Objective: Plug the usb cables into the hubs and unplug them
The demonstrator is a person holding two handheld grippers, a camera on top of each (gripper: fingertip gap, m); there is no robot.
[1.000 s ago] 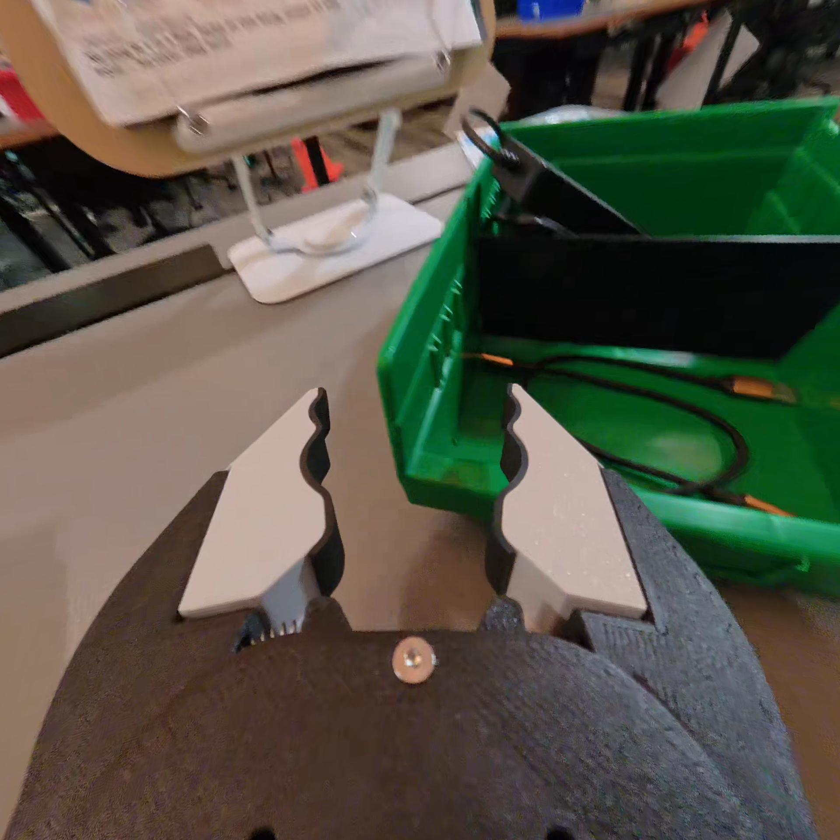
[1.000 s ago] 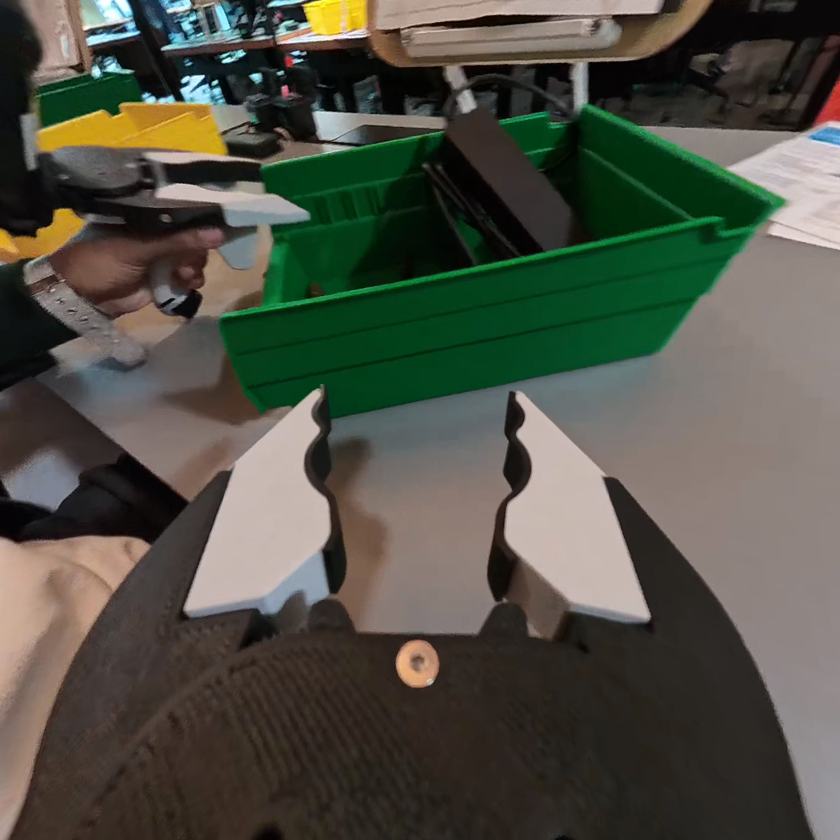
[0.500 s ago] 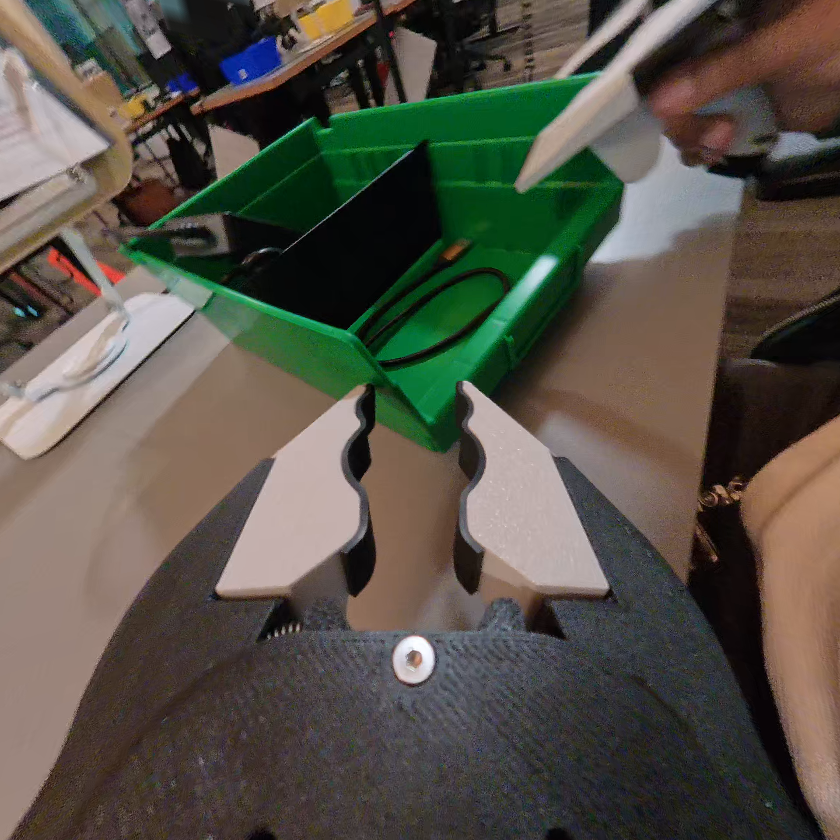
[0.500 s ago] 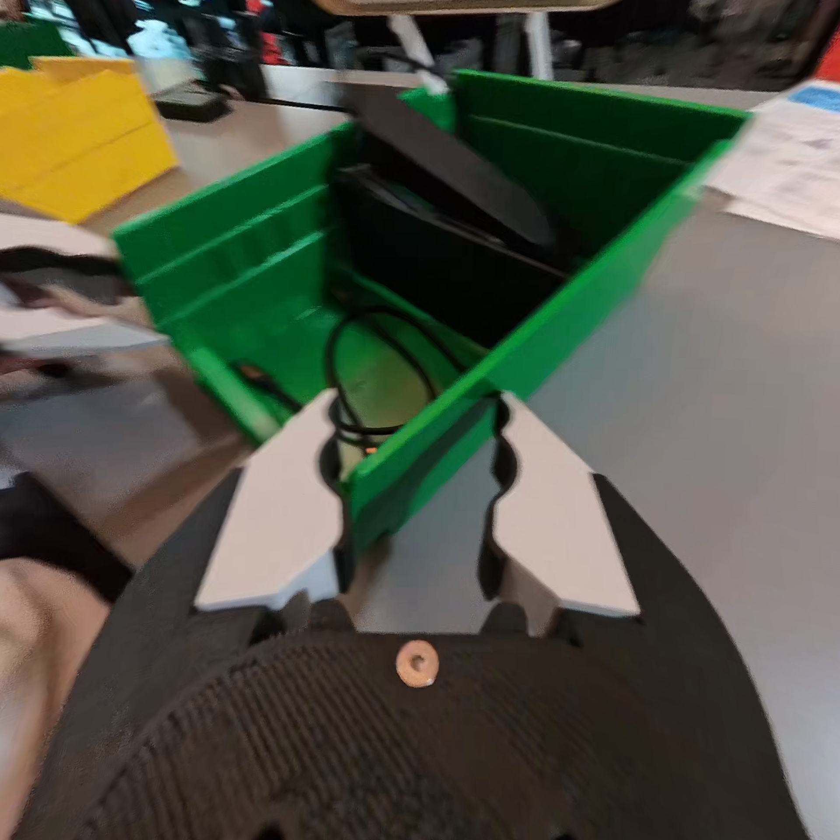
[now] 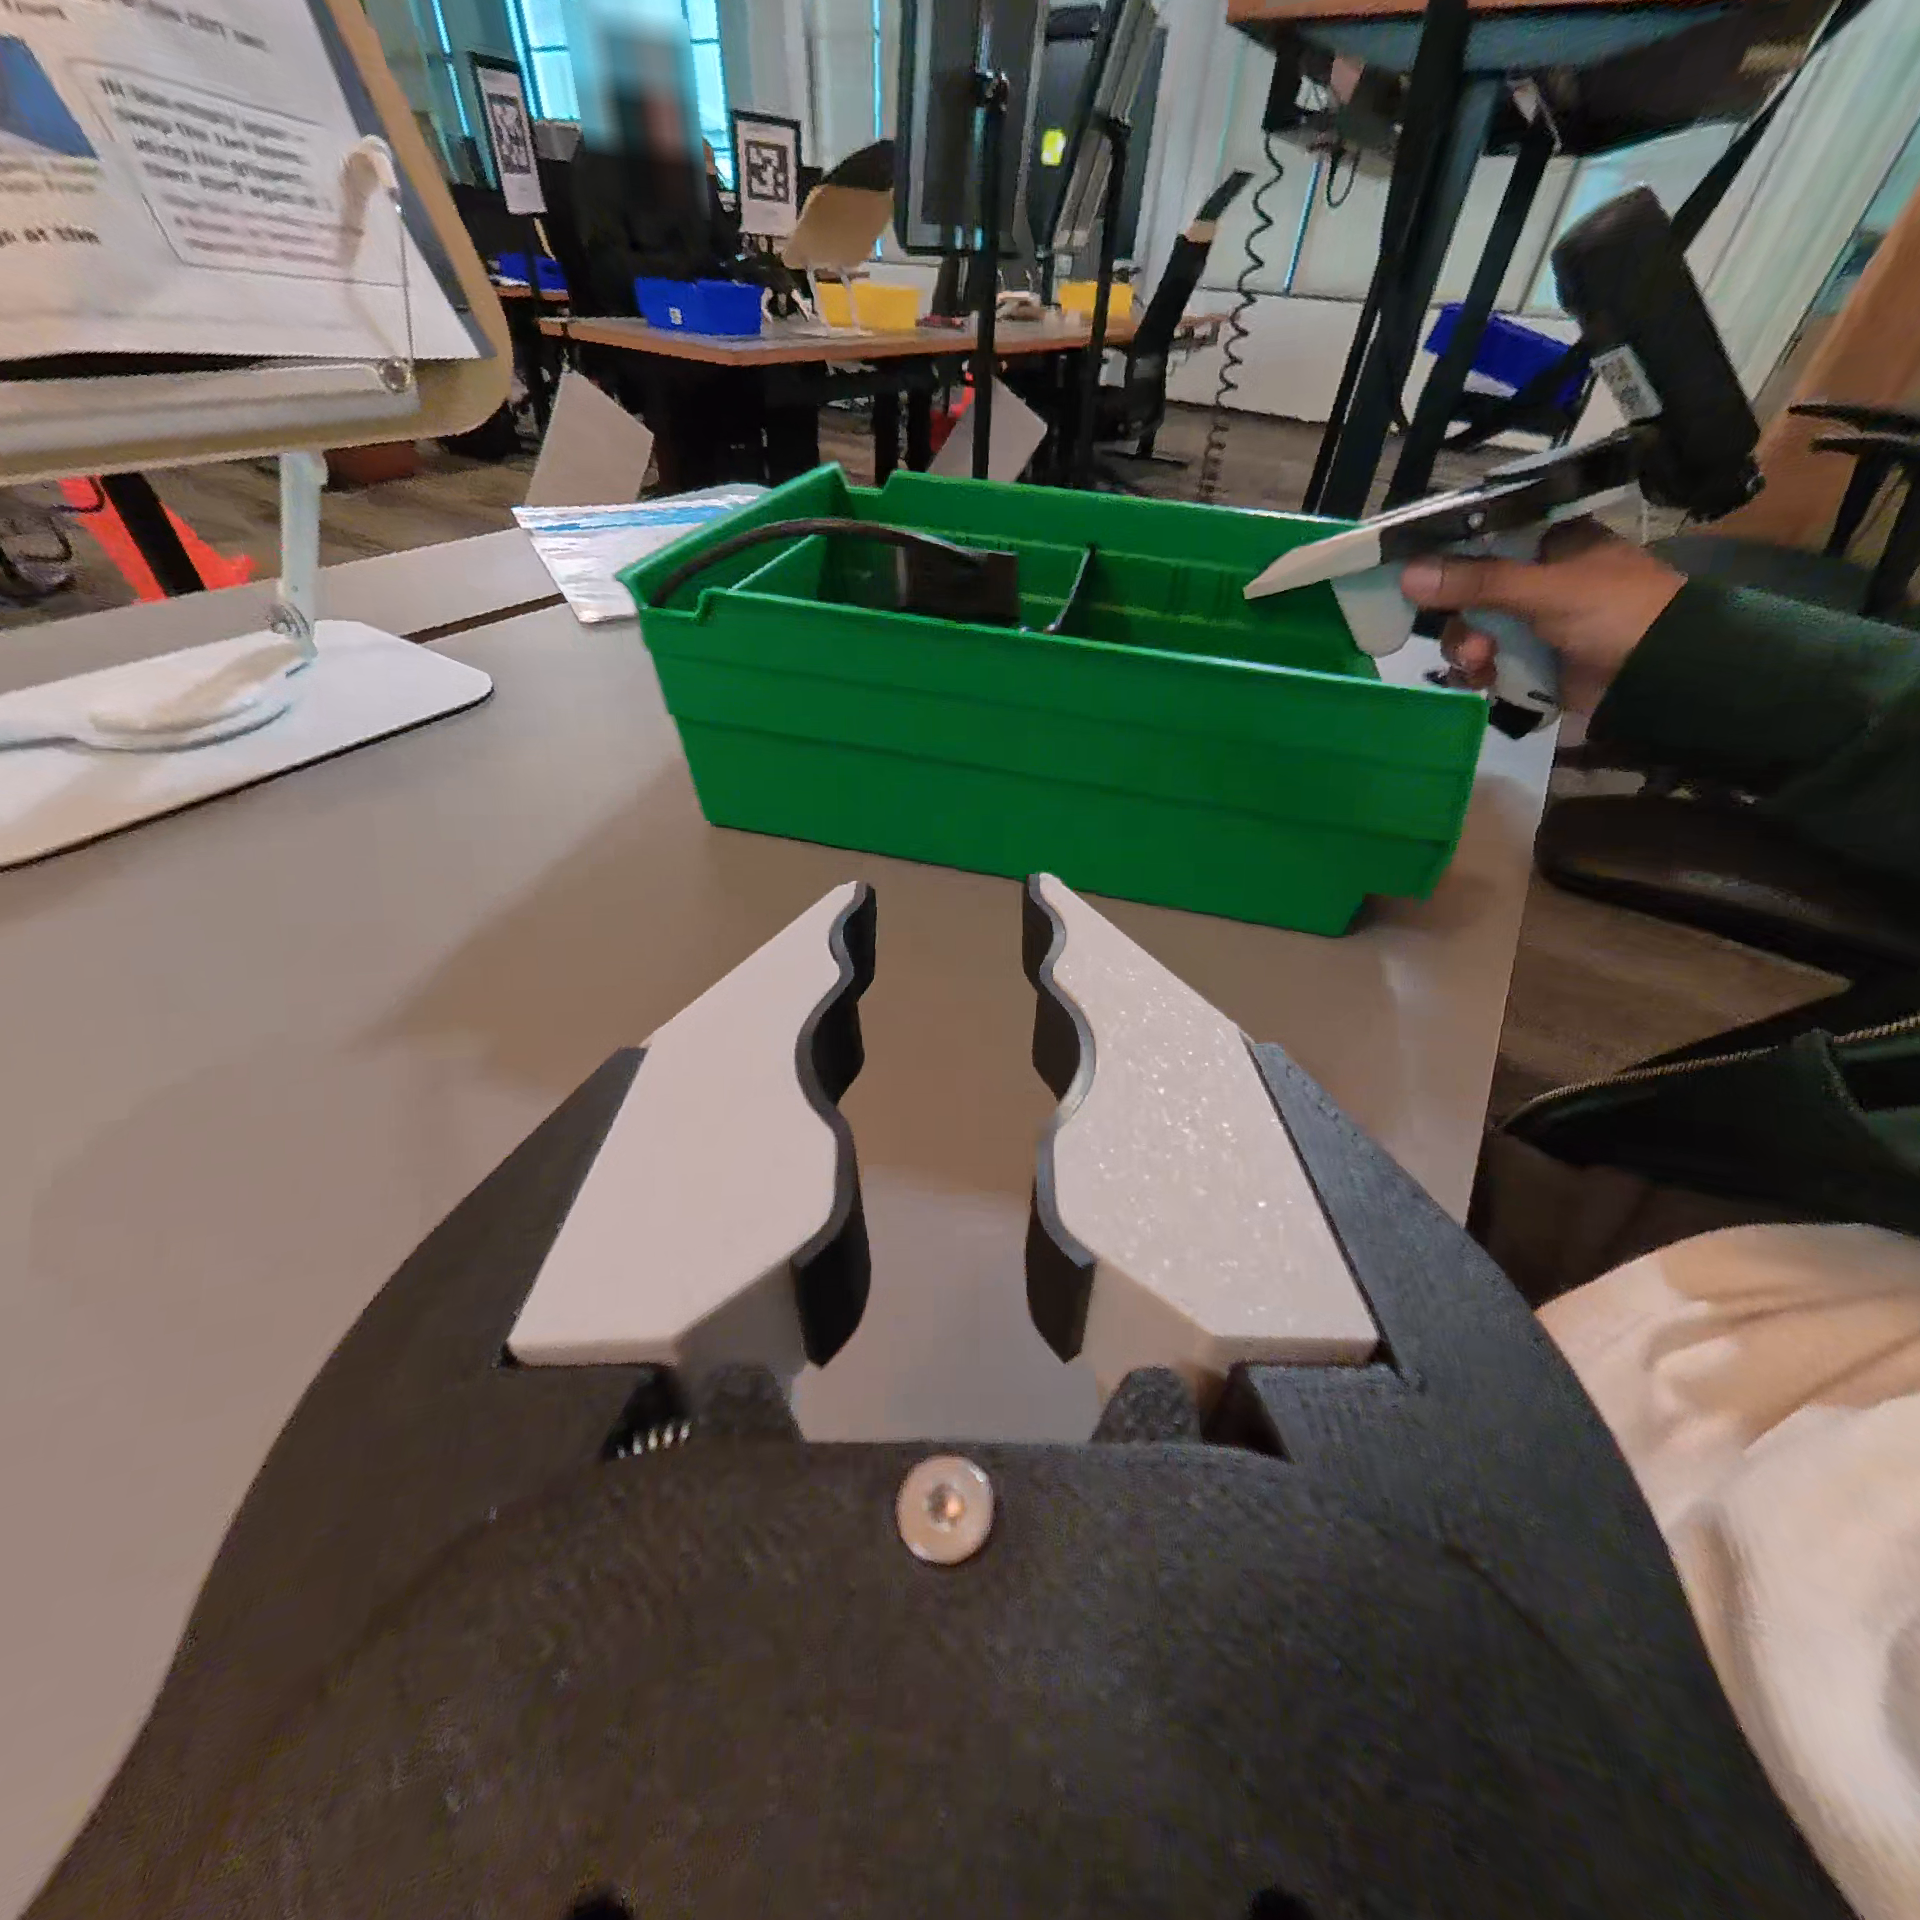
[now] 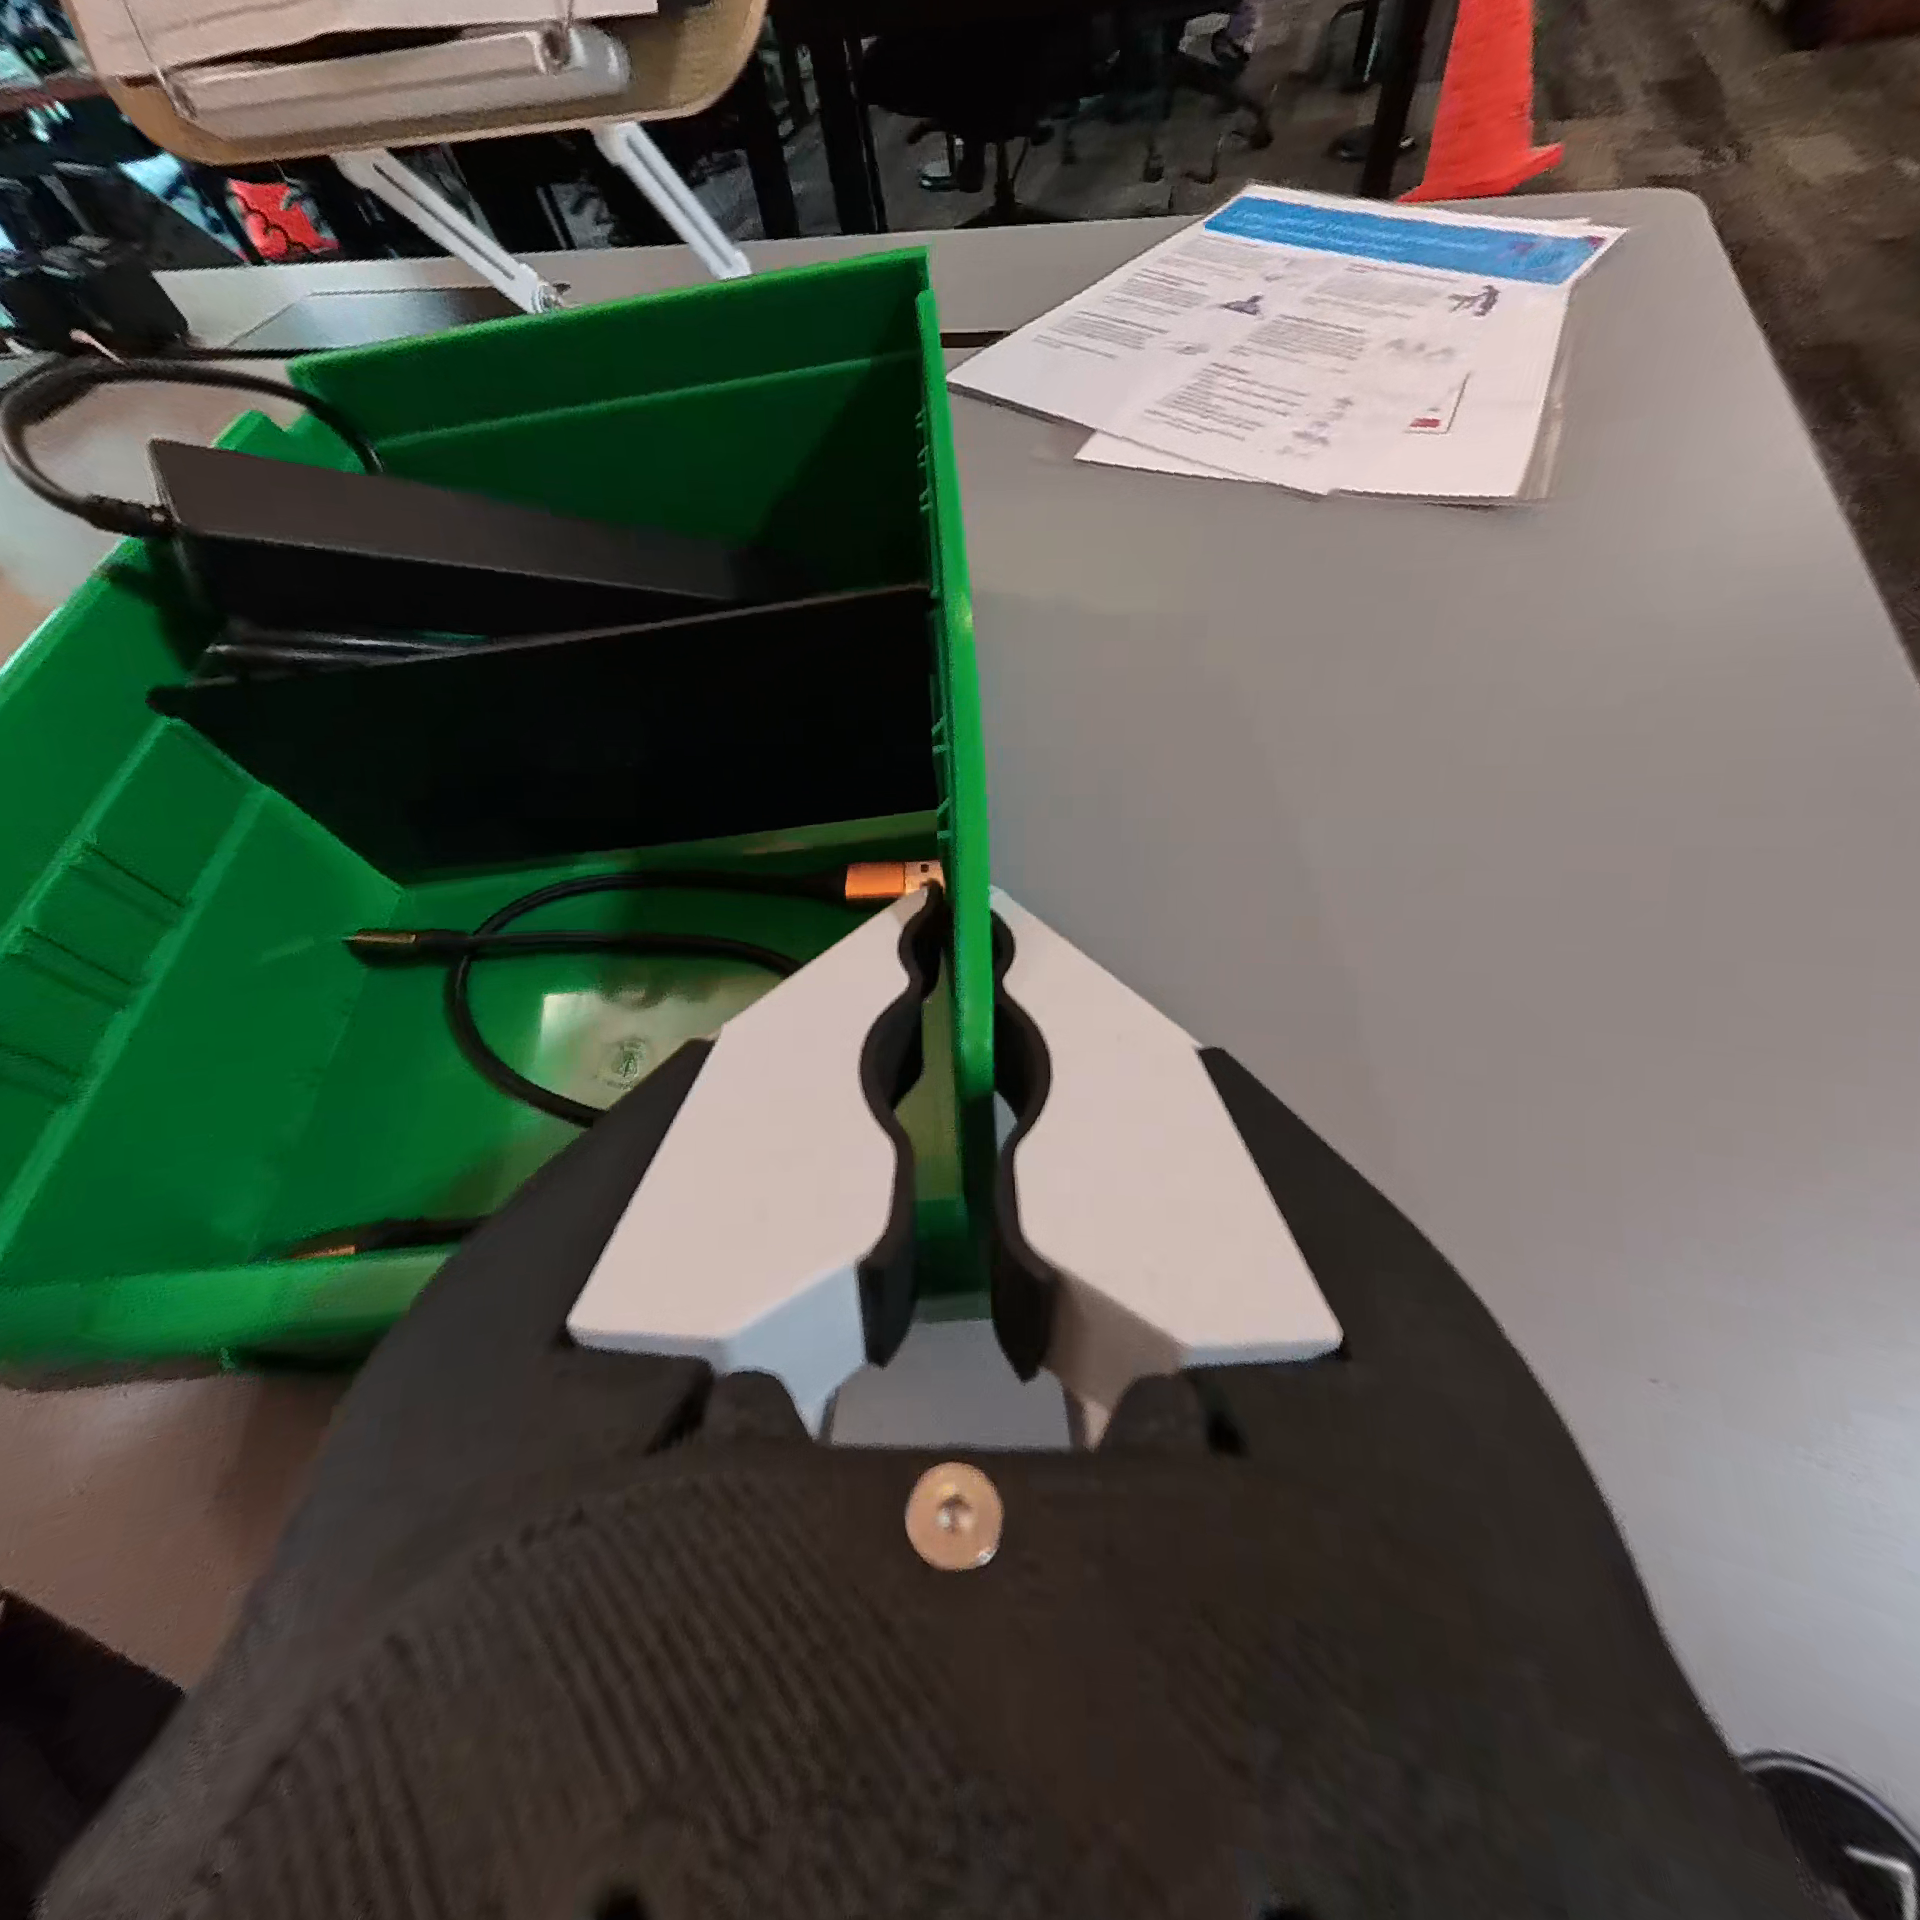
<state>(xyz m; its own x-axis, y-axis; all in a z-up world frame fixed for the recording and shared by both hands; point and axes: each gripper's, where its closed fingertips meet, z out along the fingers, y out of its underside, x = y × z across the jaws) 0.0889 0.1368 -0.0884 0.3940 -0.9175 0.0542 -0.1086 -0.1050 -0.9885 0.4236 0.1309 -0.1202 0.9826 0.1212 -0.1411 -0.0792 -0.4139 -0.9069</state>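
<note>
A green bin [image 6: 187, 1039] stands on the grey table. Its front compartment holds a black USB cable [image 6: 623, 940] with an orange plug [image 6: 878, 881]. Behind a black divider [image 6: 582, 717], a black hub [image 6: 447, 540] leans in the back compartment, its cord looping over the rim. My right gripper [image 6: 961, 925] is shut on the bin's right wall, one finger inside and one outside. It also shows in the left wrist view [image 5: 1351, 561] at the bin's rim. My left gripper [image 5: 948, 904] is open a little and empty, over the table short of the bin [image 5: 1039, 769].
A clipboard on a white stand [image 5: 239, 707] is at the left of the table. Printed sheets [image 6: 1320, 343] lie beyond the bin on the right. The table edge [image 5: 1507, 987] runs close on the right, with the person's lap [image 5: 1766, 1455] beside it.
My right gripper moved onto the bin's right wall and closed on it. My left gripper drew back from the bin and swung round, and its jaws narrowed from a second ago.
</note>
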